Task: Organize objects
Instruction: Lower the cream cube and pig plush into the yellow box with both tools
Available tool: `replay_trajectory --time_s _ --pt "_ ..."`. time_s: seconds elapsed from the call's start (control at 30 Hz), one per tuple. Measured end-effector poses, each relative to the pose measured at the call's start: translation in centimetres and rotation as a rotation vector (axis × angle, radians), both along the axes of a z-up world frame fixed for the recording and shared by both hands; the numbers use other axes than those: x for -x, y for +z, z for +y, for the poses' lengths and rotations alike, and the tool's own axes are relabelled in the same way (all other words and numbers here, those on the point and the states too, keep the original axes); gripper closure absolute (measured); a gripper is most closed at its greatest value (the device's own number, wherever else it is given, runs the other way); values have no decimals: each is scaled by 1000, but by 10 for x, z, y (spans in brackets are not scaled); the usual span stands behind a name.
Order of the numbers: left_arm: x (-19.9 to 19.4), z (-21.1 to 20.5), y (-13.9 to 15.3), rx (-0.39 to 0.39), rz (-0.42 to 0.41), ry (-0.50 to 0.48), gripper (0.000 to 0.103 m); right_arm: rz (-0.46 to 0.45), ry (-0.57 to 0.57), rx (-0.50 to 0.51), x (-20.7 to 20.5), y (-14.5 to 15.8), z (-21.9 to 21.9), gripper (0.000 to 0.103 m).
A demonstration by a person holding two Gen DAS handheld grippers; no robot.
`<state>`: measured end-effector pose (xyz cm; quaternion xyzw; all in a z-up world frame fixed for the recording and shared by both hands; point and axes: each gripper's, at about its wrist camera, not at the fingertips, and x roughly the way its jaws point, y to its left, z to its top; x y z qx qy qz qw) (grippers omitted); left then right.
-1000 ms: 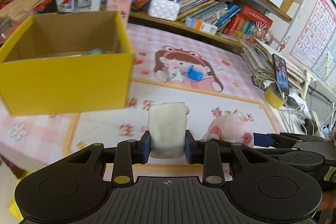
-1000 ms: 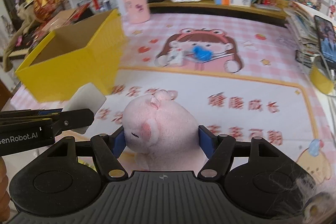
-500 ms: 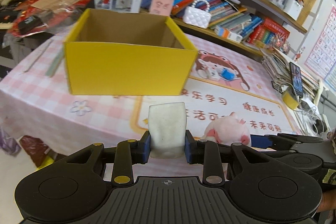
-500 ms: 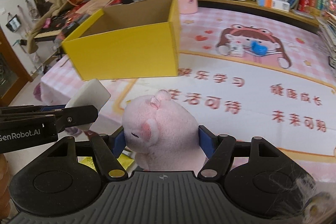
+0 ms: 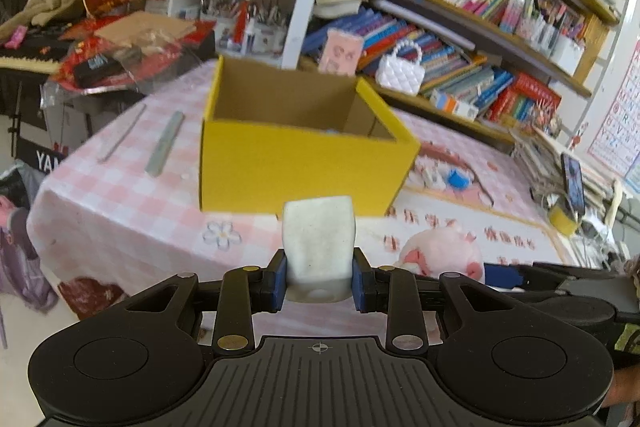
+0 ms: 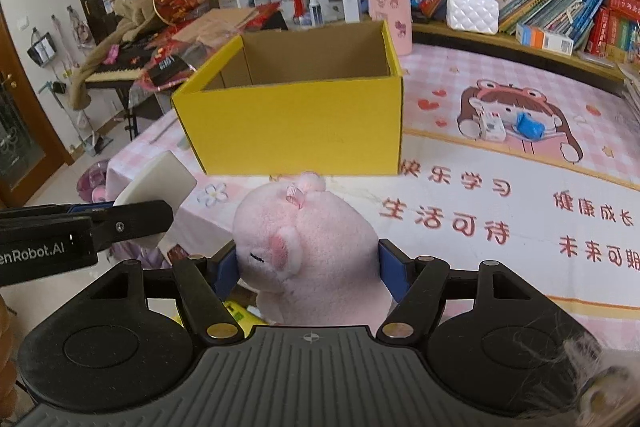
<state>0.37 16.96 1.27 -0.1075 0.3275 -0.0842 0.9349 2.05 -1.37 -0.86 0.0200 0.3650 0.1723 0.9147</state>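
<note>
- Left gripper (image 5: 319, 281) is clamped on a white sponge block (image 5: 319, 243).
- Right gripper (image 6: 307, 269) squeezes a pink plush pig (image 6: 306, 251).
- Yellow cardboard box (image 6: 296, 123) stands open at 12 o'clock on the pink tablecloth (image 6: 500, 187).

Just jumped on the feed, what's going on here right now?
A person is tidying with two handheld grippers. The left gripper is clamped on a white sponge-like block, and the right gripper is clamped on a pink plush pig. Both are held in the air in front of the open yellow box on the pink table. Neither item is in the box yet.
</note>
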Motion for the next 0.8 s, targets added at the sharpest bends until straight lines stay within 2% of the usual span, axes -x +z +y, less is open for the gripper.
replay_trajectory --time_s 0.13,0.4,0.5,0.67,0.8 --pt "-9 8 17 0 -65 6 74 -44 -18 -15 -8 14 4 36" --pt "-41 17 42 12 -184 43 74 -232 -49 -41 -41 62 3 36" --pt "-53 15 48 -15 -215 49 74 -285 -67 -51 -60 75 2 36" --pt "-78 8 48 -50 -223 43 74 -318 -81 -65 -99 86 6 36" --pt "-102 2 42 -65 -207 56 74 -324 -50 -62 -128 87 11 35"
